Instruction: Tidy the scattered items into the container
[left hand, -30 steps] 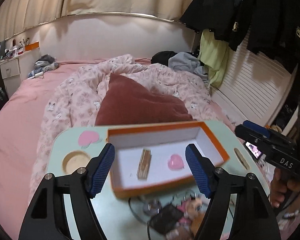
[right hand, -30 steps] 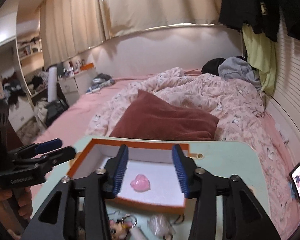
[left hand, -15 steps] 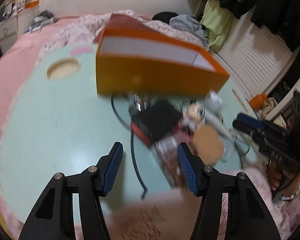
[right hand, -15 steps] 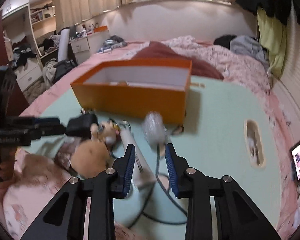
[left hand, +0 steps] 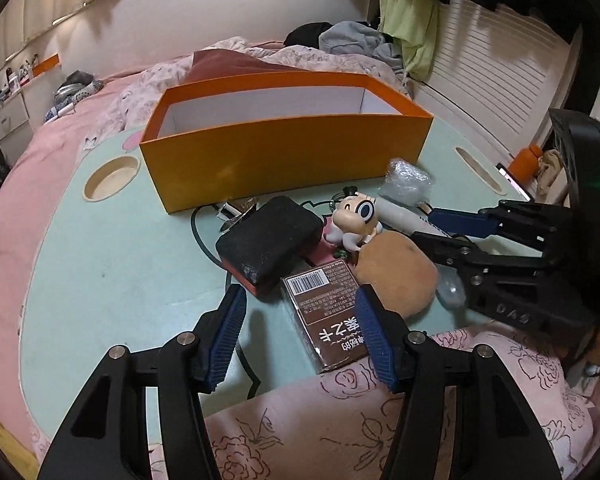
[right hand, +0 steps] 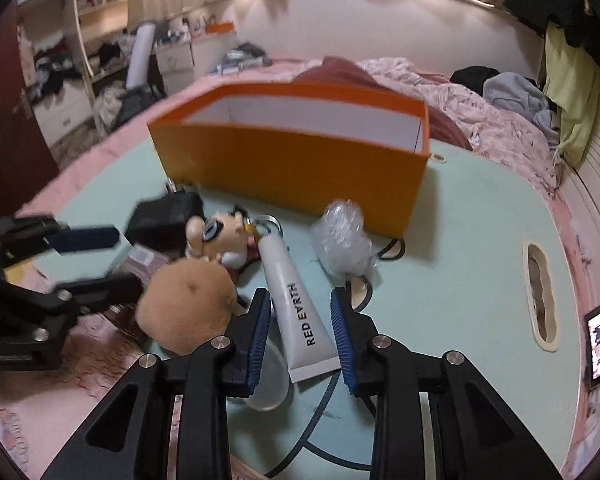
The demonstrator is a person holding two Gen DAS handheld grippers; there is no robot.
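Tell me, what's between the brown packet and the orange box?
The black block lies between the brown packet and the orange box, seen from the left wrist.

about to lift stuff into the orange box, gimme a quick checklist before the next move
1. Orange box upright, top open: ok.
2. Right claw astride the white tube, having just narrowed: ok.
3. Right pads pressing on the tube: cannot tell.
4. Left claw over the brown packet, having just narrowed; only its right pad lies against it: not ok.
5. Plush ball leans on the packet, may drag: not ok.
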